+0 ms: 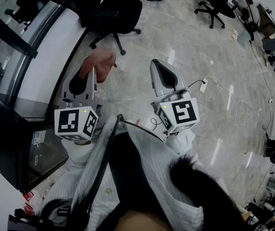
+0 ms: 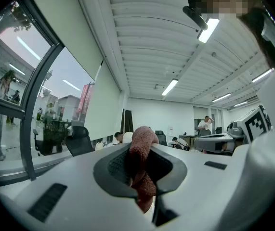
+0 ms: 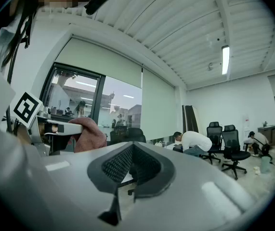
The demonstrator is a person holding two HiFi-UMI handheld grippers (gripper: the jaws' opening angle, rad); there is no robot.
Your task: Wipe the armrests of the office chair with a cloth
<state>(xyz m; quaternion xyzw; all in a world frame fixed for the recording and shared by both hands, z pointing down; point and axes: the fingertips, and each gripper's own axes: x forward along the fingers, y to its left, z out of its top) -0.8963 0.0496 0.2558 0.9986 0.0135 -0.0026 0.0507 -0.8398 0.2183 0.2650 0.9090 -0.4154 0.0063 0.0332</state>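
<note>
Nearest, at the bottom of the head view, the person's pale ribbed sleeves point(image 1: 151, 158) are reaching forward. Each is ending in a marker cube point(image 1: 77, 122) that is showing black-and-white square patterns and no letters.

Just above, left of centre, the left gripper point(image 1: 88, 78) is clamping its jaws on the cloth point(image 1: 98, 61). This is a dull pink-red terry rag, bunching up out of the jaw tips and hanging a little below the pads in the left gripper view. To its right, a little apart, the right gripper point(image 1: 160, 72) is pointing the same way. Its jaws are resting together with nothing between the dark ribbed pads.

Under both, the glossy marbled floor point(image 1: 214, 129) is reflecting the ceiling lights. A white cable with a plug point(image 1: 202, 86) is lying on it right of centre. Along the left edge a dark window frame point(image 1: 12, 143) is running up the picture. A small sticker point(image 1: 38, 137) on it is too small to read.

Further off, in the upper middle, the black office chair point(image 1: 115, 13) is standing on its wheeled base, well apart from the cloth. I cannot make out its armrests clearly. More black chairs point(image 1: 214, 6) are standing at the upper right. In the left gripper view a red banner point(image 2: 85, 97) is hanging outside the glass, its writing illegible.
</note>
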